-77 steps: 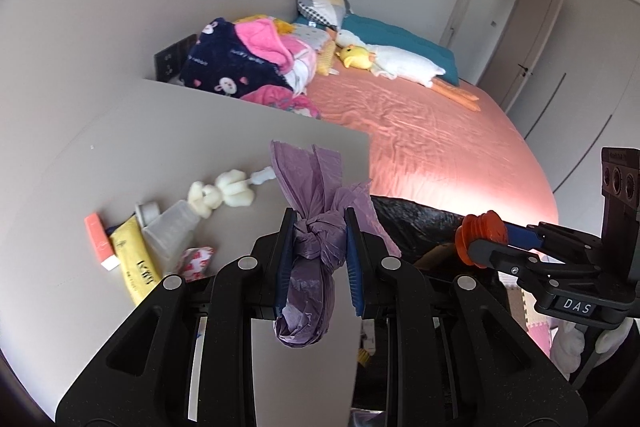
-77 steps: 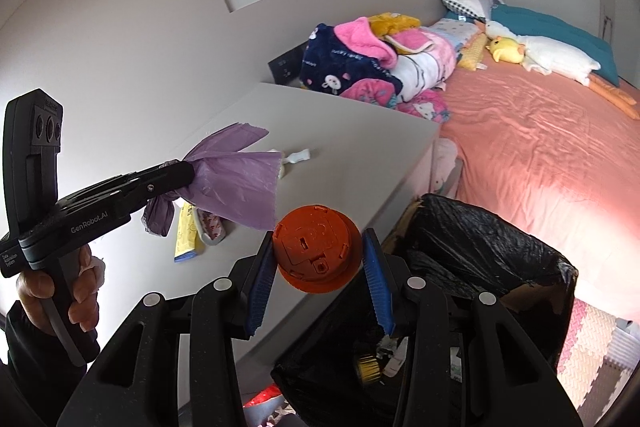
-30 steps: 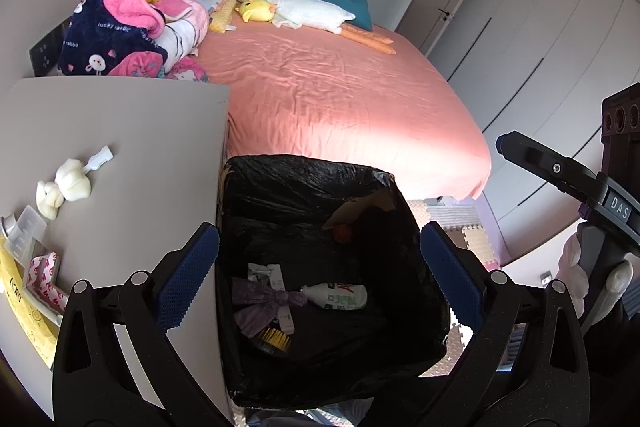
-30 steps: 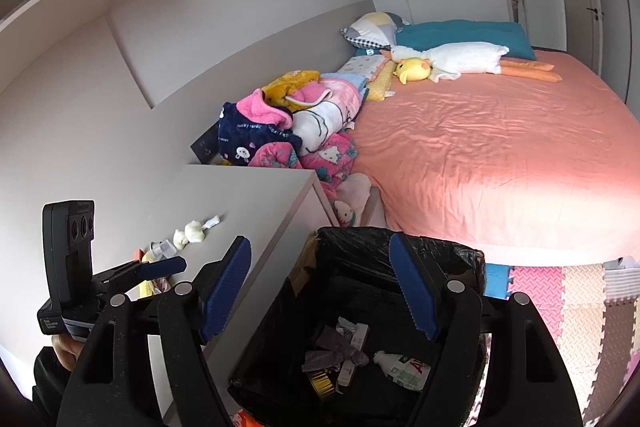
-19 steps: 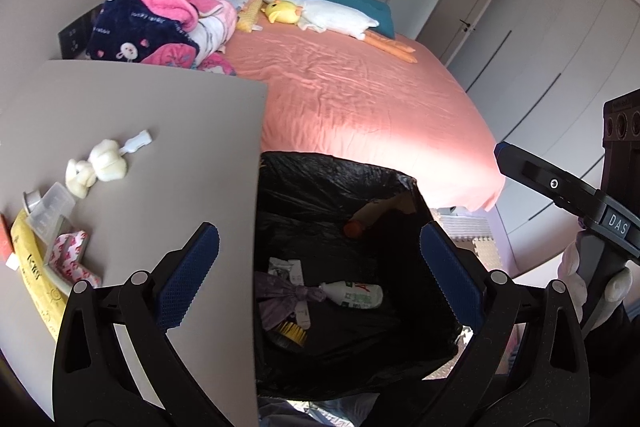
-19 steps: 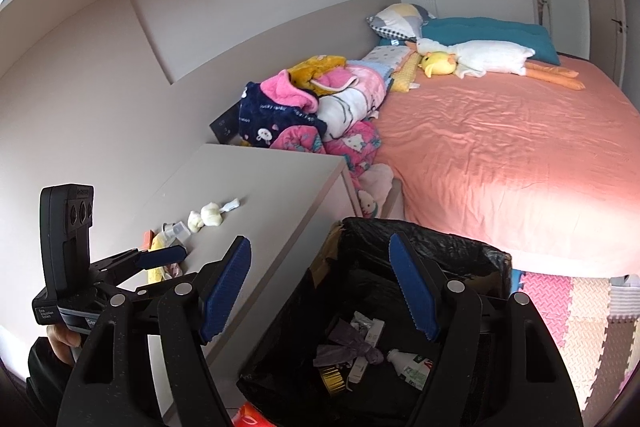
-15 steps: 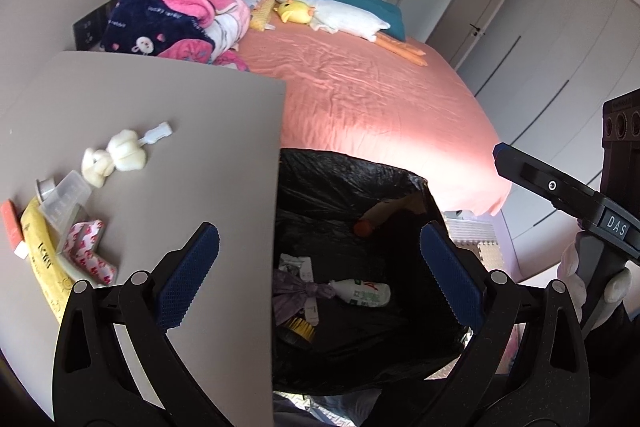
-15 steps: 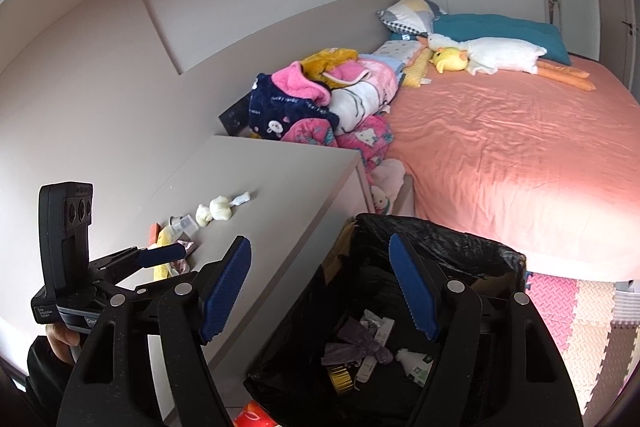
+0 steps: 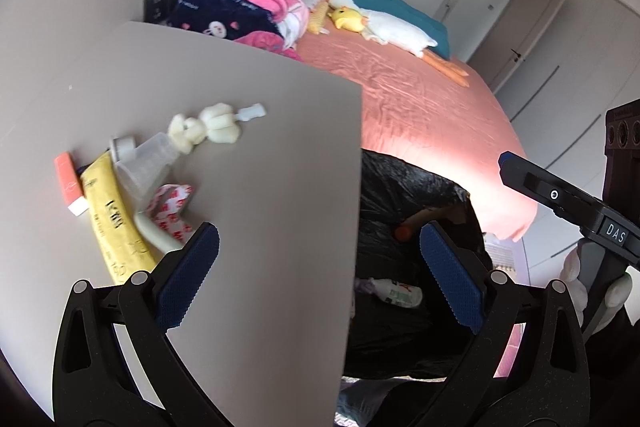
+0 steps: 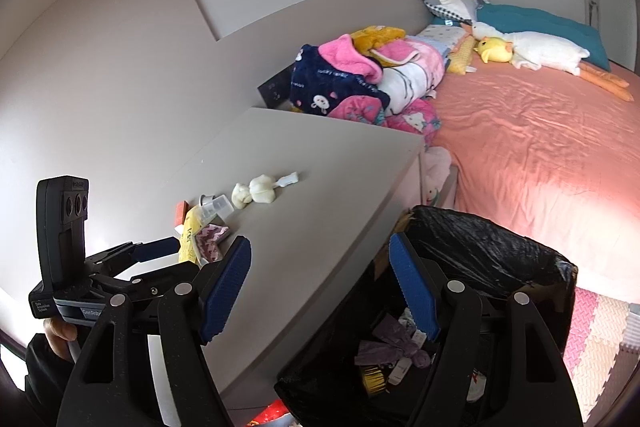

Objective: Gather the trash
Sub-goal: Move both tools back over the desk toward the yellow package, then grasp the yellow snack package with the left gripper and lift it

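Both grippers were wide open and held nothing.
The left gripper (image 9: 318,277) tipped downward, its 2 blue pads far apart. The right gripper (image 10: 320,285) tipped down too, with its 2 pads spread. A hand (image 10: 60,333) in a dark sleeve gripped the left gripper's handle.

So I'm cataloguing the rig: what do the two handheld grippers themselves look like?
Both the left gripper and the right gripper are matte black with speckled arms, silver pivot bolts and blue textured pads. Side-on, each shows a boxy black handle block bearing white lettering.
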`<action>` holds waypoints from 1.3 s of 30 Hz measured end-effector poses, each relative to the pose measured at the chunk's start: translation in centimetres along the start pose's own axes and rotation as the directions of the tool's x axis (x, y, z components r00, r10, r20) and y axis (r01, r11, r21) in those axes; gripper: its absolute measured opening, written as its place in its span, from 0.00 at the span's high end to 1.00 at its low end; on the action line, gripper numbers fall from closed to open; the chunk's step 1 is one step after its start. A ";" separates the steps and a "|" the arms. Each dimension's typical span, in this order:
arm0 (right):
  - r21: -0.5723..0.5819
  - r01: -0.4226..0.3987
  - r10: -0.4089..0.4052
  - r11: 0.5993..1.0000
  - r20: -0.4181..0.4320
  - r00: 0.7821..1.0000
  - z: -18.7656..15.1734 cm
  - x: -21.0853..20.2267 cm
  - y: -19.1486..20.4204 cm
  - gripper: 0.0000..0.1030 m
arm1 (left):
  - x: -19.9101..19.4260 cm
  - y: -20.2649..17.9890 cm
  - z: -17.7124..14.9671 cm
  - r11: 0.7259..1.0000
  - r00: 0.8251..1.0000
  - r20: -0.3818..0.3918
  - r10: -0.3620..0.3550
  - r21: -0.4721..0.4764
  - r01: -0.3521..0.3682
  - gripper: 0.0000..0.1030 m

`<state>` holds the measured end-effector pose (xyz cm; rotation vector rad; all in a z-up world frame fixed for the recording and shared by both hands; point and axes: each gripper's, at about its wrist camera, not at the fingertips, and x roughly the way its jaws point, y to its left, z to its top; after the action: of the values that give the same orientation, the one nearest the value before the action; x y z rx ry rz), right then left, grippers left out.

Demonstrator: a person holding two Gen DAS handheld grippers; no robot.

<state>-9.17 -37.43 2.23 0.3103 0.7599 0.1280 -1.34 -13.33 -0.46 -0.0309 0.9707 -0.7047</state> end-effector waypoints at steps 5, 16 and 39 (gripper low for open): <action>-0.025 -0.013 0.013 1.000 -0.003 1.000 0.3 1.6 1.6 0.30 | -0.8 1.9 -0.4 0.999 0.999 0.010 0.032 -0.040 -0.032 0.06; -0.075 -0.039 0.038 0.996 -0.017 0.999 0.6 4.0 4.3 0.27 | -1.7 6.3 -1.4 0.984 0.991 0.031 0.128 -0.132 -0.123 0.06; -0.116 -0.068 0.058 0.991 -0.090 0.994 1.1 8.9 7.0 0.27 | 1.0 13.3 -2.4 0.921 0.970 -0.078 0.231 -0.305 -0.244 0.45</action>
<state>-2.06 -29.08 -0.62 0.2166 0.8254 0.2468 4.28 -2.88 -6.91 -0.1751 1.0975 -0.3238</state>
